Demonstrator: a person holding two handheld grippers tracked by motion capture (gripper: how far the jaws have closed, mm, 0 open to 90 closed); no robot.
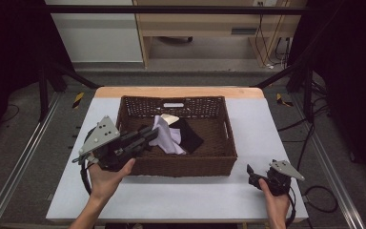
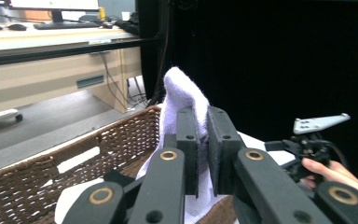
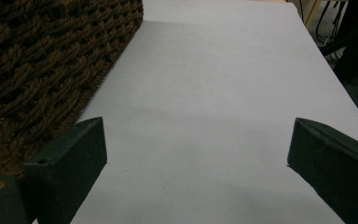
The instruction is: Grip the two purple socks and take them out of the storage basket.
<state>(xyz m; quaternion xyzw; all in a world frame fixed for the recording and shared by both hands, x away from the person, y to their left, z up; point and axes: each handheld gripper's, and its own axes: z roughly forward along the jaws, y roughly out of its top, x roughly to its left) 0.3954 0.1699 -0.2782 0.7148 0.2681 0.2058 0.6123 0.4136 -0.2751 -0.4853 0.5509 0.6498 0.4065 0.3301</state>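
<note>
**Left gripper pinched pale cloth over basket**

High view: 1 basket [image 1: 221, 157] sat mid-table [image 1: 171, 200], bare table on all 4 sides, widest at the near edge. Inside lay 3 cloths: pale [image 1: 167, 136], black [image 1: 190, 136], cream [image 1: 170, 118]. The left gripper [image 1: 145, 138] reached over the basket's left rim.

Left gripper view: 2 jaws were pressed on the pale cloth [image 2: 182, 93], raised above the rim [image 2: 121, 128].

Right gripper view: the right gripper [image 3: 196, 154] stood spread and empty over bare table [image 3: 214, 70], just beside the basket wall [image 3: 42, 60].
</note>
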